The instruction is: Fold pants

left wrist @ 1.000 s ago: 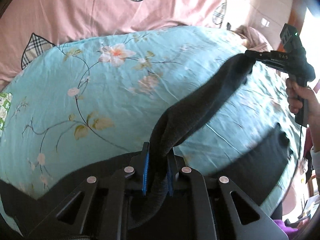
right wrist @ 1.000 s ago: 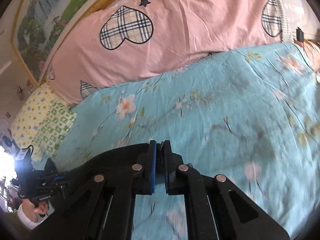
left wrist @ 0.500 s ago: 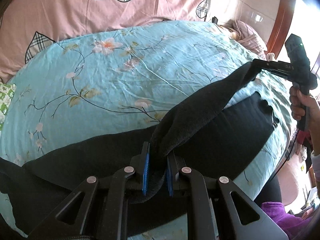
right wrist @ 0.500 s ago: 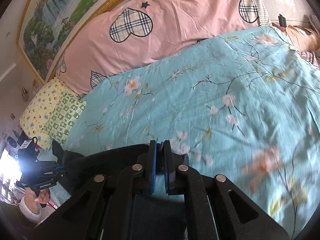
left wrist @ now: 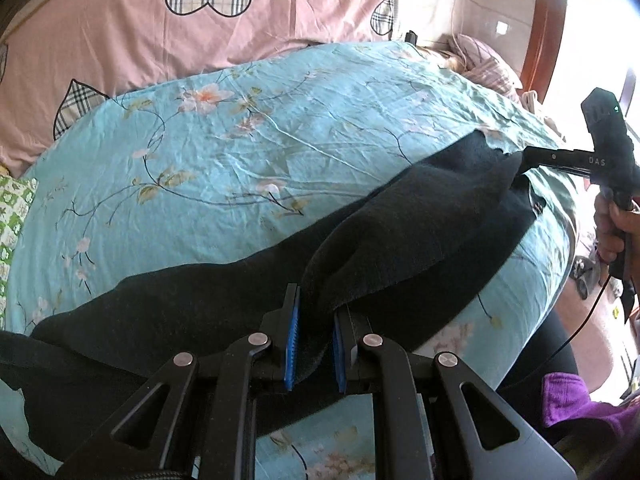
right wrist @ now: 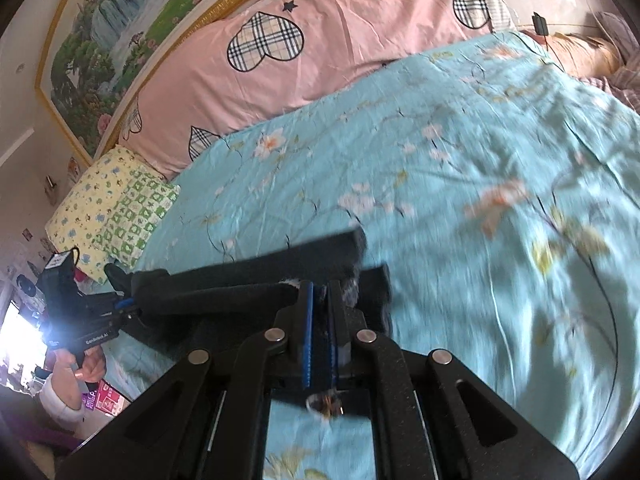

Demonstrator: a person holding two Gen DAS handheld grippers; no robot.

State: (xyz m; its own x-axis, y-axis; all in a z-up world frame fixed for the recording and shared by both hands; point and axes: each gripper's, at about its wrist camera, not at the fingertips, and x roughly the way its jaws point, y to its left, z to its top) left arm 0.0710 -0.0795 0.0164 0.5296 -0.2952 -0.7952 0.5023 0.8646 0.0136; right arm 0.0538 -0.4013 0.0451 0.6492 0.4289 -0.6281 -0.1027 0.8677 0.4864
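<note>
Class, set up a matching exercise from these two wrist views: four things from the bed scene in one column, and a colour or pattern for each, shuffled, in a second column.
Things:
1. pants
2. floral bed sheet
3. heart-patch pillow
4. small patterned pillow

Colours:
A. pink with plaid hearts
B. turquoise
C. black
D. yellow and green

Pairs: 1-C, 2-B, 3-A, 4-D

Home bedroom, bed under a turquoise floral sheet (left wrist: 248,168), pink heart-patch bedding (right wrist: 344,64) along the head, yellow-green pillow (right wrist: 112,212), gold-framed landscape painting (right wrist: 132,28) on the wall — cluttered room edge, probably shelves, too blurred to tell.
</note>
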